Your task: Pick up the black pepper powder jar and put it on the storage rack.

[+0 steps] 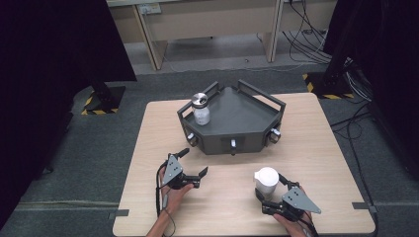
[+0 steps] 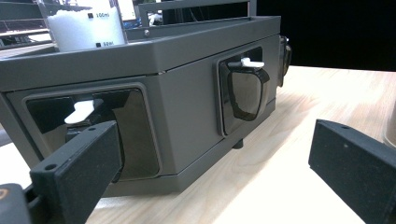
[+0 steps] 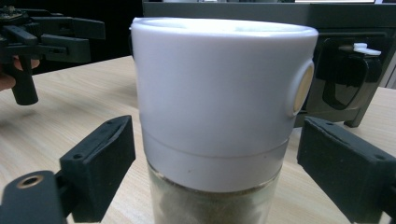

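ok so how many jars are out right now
2. A metal-lidded jar with white contents stands at the left corner of the grey tray. A white-capped jar stands on the table between the open jaws of the right gripper.

One light wooden desk [image 1: 316, 148]. One dark grey angular metal tray [image 1: 247, 116]. Two jars: one clear metal-lidded jar [image 1: 201, 109] with white contents, one white-capped glass jar [image 1: 266, 182]. Two black handheld grippers: left [image 1: 190, 165], right [image 1: 271, 196].

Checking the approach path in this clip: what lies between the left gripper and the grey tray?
Nothing but bare wooden table. In the high view the left gripper sits short of the grey tray; the left gripper view shows only tabletop running from its open jaws to the tray's front.
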The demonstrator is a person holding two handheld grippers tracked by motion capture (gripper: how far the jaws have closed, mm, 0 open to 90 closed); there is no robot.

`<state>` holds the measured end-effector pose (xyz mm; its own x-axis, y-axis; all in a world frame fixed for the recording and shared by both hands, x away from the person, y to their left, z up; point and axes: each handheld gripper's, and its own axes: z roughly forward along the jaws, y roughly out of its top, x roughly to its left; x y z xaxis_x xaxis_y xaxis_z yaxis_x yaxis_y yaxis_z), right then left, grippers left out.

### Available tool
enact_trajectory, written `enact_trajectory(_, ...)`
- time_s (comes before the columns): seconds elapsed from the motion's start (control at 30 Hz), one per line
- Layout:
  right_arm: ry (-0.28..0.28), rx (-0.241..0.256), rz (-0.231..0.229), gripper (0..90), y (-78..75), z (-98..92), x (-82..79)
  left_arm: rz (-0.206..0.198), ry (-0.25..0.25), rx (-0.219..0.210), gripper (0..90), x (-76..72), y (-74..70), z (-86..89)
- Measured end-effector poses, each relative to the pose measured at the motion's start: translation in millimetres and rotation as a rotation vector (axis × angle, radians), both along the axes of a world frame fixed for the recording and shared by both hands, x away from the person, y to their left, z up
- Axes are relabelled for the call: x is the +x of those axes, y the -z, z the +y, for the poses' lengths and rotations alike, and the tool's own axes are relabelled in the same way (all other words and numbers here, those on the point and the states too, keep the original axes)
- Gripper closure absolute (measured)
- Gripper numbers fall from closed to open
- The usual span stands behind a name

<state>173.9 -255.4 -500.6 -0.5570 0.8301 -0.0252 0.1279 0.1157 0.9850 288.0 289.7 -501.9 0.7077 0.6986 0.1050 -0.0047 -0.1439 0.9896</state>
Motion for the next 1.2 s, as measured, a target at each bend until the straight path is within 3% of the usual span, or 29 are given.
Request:
enact_trajectory(0.53,-0.005,-0.020,0.027,30.0,-4.2,4.8,4.8,0.004,0.001,0.003,1.4,0.6,0.1,-0.1)
enact_trajectory(1.0,-0.005,-0.010,0.046,30.6,-8.1,6.4,4.4,0.003,0.000,0.002,1.5,0.6,0.2,0.4)
enact_trajectory(1.2,-0.017,-0.014,0.031,30.7,-9.7,7.6,2.5,0.005,0.001,0.003,1.6,0.7,0.6,0.0)
